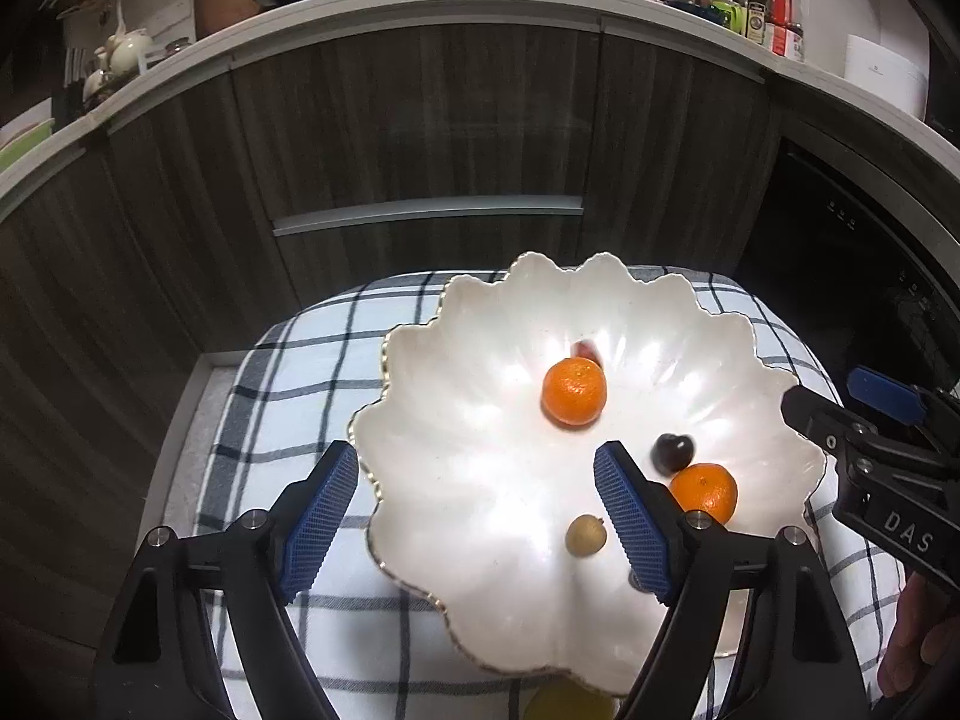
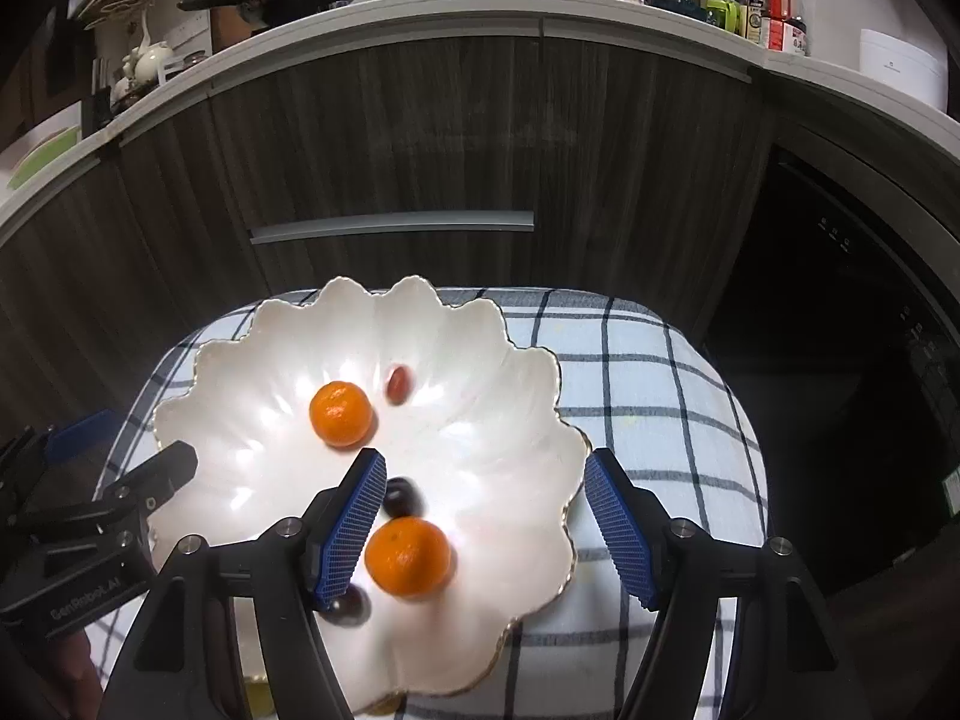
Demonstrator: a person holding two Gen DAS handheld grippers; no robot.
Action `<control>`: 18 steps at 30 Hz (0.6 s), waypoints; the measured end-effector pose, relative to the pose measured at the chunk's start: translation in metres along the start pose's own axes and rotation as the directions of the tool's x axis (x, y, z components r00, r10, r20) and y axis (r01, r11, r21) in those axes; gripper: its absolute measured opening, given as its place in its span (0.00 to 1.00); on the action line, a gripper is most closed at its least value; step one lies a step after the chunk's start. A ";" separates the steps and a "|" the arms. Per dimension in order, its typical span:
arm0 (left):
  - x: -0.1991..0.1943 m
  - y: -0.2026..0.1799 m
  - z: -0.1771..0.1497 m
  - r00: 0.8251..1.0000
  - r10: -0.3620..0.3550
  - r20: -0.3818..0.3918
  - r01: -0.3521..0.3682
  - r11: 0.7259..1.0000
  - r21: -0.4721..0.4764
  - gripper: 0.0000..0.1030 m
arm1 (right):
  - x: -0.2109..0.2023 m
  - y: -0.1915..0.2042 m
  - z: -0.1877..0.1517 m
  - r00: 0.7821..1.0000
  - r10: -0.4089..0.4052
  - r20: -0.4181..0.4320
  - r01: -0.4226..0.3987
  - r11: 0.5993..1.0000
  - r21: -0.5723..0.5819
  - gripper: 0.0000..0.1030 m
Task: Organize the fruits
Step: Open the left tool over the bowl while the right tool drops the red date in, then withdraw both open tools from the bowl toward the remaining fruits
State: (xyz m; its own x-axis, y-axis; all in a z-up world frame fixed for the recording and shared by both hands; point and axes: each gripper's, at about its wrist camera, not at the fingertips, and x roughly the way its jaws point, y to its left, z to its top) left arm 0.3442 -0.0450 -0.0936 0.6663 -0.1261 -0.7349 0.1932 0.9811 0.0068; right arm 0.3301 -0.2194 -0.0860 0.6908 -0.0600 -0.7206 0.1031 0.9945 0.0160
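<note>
Scalloped white bowl (image 1: 480, 480) with a thin gold rim, resting on a blue-and-white checked cloth (image 1: 312, 360) in front of dark wood-grain cabinets (image 1: 420, 120). Contents, left wrist view: one mandarin (image 1: 574, 391) near the centre, stem end facing up; a second mandarin (image 1: 703, 492) nearer the right rim; a dark cherry-like fruit (image 1: 673, 452) touching that second mandarin on its far side; a small tan round fruit (image 1: 586, 534) just beside the left gripper's right pad. A blurred reddish oblong fruit (image 2: 398, 384), long axis roughly upright in the right wrist view, lies just beyond the central mandarin. Another dark round fruit (image 2: 348, 603) shows partly behind the right gripper's left finger. All fruit sits inside the bowl; the mandarins are near-spherical, with no clear long axis.

Left gripper (image 1: 477, 510): jaws wide apart, straddling the bowl's left rim, holding nothing. Right gripper (image 2: 486, 516): jaws apart, the nearer mandarin lying between them close against the left pad (image 2: 351, 528); whether the two touch cannot be told, and the right pad stands clear outside the rim.
</note>
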 end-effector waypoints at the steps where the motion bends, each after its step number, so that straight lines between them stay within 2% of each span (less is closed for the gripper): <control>1: -0.003 0.000 0.000 1.000 0.003 0.002 -0.003 1.000 0.000 0.79 | -0.003 0.000 -0.001 1.000 0.001 0.002 -0.001 1.000 0.000 0.68; 18: -0.036 -0.003 -0.022 1.000 -0.002 0.017 0.002 1.000 0.003 0.81 | -0.037 0.001 -0.022 1.000 0.021 0.016 -0.021 1.000 0.003 0.68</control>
State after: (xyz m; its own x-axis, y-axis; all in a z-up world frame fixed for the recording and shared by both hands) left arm 0.3034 -0.0398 -0.0820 0.6784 -0.1304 -0.7230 0.1963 0.9805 0.0073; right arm 0.2888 -0.2147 -0.0750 0.7042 -0.0403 -0.7088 0.0904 0.9954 0.0333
